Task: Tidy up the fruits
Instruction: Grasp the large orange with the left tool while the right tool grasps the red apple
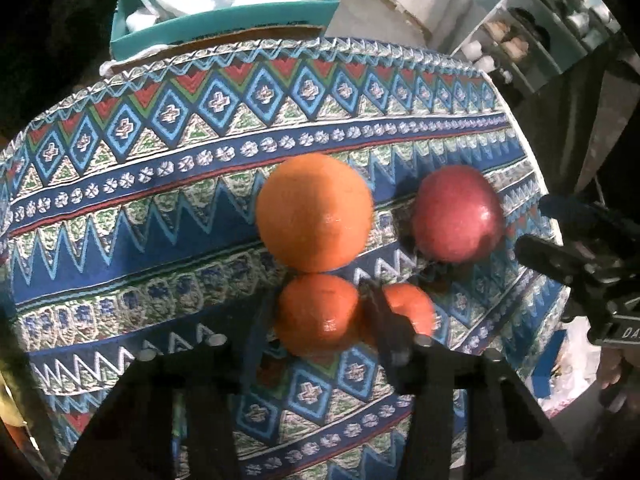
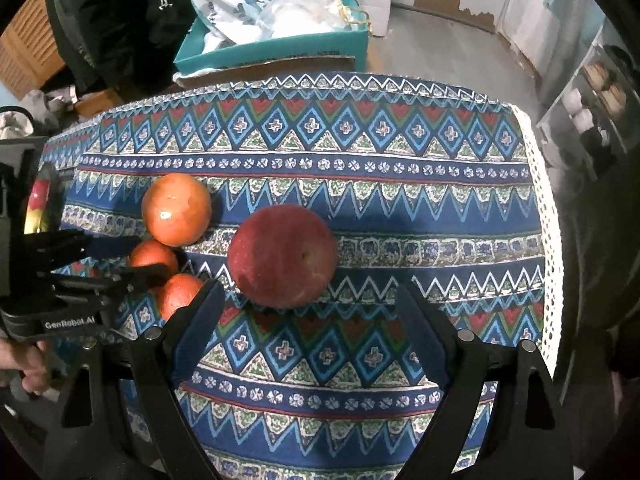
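orange in the left grip, apple waiting

orange fruit fills the left wrist view: the left gripper [image 1: 318, 312] points steeply down with its jaws closed on a small orange [image 1: 318, 312]. a second small orange [image 1: 412, 308] sits just outside its right finger, a large orange [image 1: 314, 212] touches from behind, and a red apple [image 1: 456, 216] lies nearby on the patterned tablecloth [image 1: 120, 200]. nothing looks sorted yet, by my judgement.

right wrist view: the right gripper [image 2: 308, 320] hangs angled down with fingers spread wide, empty. the apple [image 2: 282, 256] lies just ahead, between the fingertips' lines but untouched. no bowl or basket shows. the left tool [image 2: 112, 276] is among the oranges.
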{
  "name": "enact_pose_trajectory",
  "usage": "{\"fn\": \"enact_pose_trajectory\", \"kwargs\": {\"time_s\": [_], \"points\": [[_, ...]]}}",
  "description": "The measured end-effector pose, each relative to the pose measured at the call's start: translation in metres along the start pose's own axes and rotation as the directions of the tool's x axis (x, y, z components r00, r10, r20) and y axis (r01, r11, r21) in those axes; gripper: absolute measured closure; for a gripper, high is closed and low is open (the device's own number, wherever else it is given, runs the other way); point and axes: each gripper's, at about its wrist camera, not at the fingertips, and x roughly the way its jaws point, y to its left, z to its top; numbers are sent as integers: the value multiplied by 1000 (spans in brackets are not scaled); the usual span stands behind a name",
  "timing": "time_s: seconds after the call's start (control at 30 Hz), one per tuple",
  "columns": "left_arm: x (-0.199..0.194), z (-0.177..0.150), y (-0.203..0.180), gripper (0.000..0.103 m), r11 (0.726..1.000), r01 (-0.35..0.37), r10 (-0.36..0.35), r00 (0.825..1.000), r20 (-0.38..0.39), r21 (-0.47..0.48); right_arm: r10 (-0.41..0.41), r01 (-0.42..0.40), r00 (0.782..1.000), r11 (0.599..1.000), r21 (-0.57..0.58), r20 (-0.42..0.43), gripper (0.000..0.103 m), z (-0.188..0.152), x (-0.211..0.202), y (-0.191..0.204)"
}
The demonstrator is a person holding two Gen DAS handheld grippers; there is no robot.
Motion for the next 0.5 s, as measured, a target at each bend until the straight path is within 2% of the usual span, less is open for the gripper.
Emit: {"fn": "enact_pose_trajectory", "kwargs": {"time_s": [0.07,0.13,0.17,0.23,0.37,0.43,0.47,0.5], "points": [[0,-1,4,54,1000,17,-17,1000,-5,-15,-2,2,1000,1000,-5,-3,17,0,2,1],[2,-1,6,45,1000,13,-13,1000,-20,-26,-2,2,1000,1000,-8,-4,17,0,2,3],[6,-2,7,37,1000,0,-1,1000,-31,-28,-1,1,1000,1000,-9,-4,17,0,2,3],[12,-6,7,35,999,-14,13,999,-38,-28,0,0,1000,1000,-13,-3,16,1,3,5],[14,-7,2,35,999,-33,34,999,-36,7,15,-15,1000,1000,-7,-1,16,3,7,5],[14,-8,1,42,999,-38,38,999,-29,16,30,-30,1000,1000,4,-3,16,4,11,4],[14,-9,0,50,1000,-22,23,999,-28,19,39,-39,999,999,9,-2,16,5,14,4],[14,-8,-2,54,1000,-6,7,999,-31,18,49,-49,999,999,14,-1,16,6,16,4]]}}
